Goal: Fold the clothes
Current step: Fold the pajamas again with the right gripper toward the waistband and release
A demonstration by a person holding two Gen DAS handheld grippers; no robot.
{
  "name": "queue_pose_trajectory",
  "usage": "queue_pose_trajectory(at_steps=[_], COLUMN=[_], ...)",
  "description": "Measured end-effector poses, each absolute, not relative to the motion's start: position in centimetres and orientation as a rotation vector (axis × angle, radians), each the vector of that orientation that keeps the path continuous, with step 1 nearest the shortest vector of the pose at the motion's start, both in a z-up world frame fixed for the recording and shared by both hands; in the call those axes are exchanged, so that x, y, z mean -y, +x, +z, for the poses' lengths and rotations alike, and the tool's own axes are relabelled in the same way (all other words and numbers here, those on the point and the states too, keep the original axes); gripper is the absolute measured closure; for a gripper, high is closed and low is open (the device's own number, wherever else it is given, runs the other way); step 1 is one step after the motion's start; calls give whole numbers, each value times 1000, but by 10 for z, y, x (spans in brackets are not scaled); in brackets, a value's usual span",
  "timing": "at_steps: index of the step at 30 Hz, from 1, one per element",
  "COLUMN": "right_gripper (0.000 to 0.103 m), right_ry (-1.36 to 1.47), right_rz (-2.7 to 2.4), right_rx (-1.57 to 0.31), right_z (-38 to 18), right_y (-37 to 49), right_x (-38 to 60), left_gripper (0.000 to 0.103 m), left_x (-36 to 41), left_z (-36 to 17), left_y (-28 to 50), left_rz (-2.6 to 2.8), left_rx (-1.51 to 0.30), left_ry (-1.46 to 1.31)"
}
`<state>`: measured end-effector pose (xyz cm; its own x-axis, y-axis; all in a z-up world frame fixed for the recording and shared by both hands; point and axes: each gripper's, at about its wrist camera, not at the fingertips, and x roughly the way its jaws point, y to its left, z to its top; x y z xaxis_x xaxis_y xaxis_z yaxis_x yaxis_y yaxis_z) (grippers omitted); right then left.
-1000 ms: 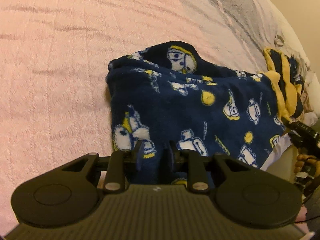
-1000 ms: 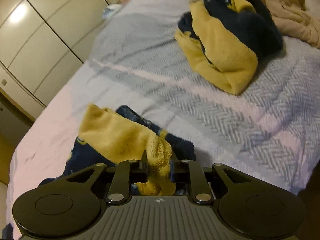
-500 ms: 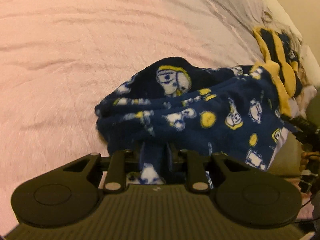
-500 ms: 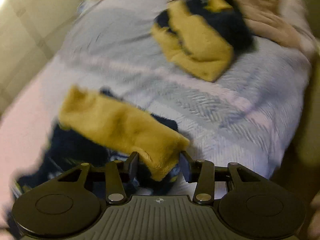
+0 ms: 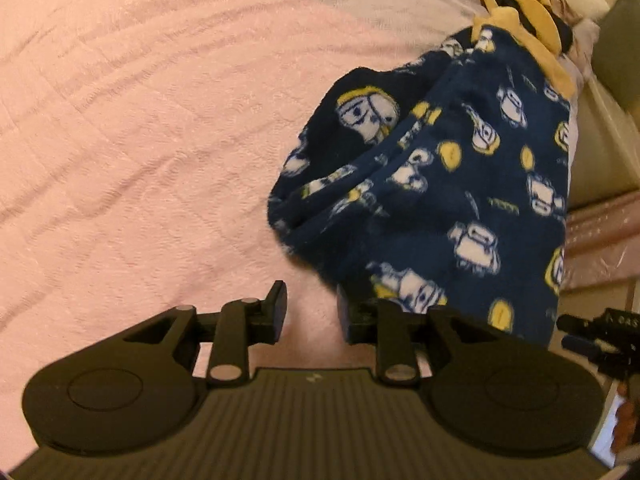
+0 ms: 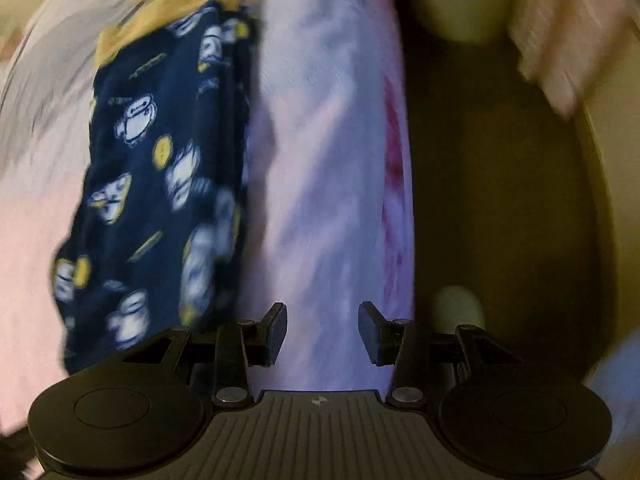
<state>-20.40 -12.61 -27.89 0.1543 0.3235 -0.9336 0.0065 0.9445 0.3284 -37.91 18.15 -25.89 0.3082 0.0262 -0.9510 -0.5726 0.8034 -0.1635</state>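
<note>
The bed (image 5: 140, 120) carries a pink cover, and a navy fleece garment (image 5: 460, 184) with white-and-yellow cartoon prints lies folded over along the bed's edge, its mustard-yellow lining (image 5: 520, 20) showing at the far end. The left claw (image 5: 310, 310) has just been opening; its jaws stand apart over bare cover, the garment just beside one finger (touching, perhaps). The right claw (image 6: 322, 334) hangs part open and empty over the bed's edge, the garment beside it.
</note>
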Motion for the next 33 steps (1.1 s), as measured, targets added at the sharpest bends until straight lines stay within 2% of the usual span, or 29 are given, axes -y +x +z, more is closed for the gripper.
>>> queue_pose_trajectory(at_steps=[5,9,11,14,18,20,23,28,30,31,32,33], right_gripper=[60,59,51,45,40,33,31,31,31,41,59,64], right_ry=[620,983,1086,1206,1308,1330,1331,1305,1276,1261,1237,1205], right_rz=[144,135,120,86,69,60,53,62,100,119,145,165], right_rx=[-1349,-1345,-1355,-1341,-1301,-1272,-1256,-1238,-1233,-1231,-1215,-1217], right_z=[-260,-275,-287,-301,-314,-321,-334,-349,-349,-350,-348,-347], right_y=[-260,-292,-302,-315,-326,-329,-331,-325,-320,-318,-315,-311], right_x=[145,159,160,159,161,156,145,137,136,136,136,136], left_gripper=[74,65,64,64,62,59,53,51,53,57,63,73], left_x=[-183,-200,-213,-233,-251,-255,-259,-261,-263,-263,-262,-262], left_z=[-253,-257,-265,-280,-297,-304,-312,-335,-346,-350,-353,-357], left_y=[-383,-397,-408,-424,-444,-445,-437,-415,-409,-408,-406,-404], left_rz=[345,260,246,262,305,313,305,301,310,309,307,300], left_rx=[-1178,-1086,-1036,-975,-873,-832,-789,-771,-778,-777,-779,-778], left_ry=[-546,-732,-855,-1018,-1176,-1219,-1226,-1207,-1210,-1211,-1208,-1201])
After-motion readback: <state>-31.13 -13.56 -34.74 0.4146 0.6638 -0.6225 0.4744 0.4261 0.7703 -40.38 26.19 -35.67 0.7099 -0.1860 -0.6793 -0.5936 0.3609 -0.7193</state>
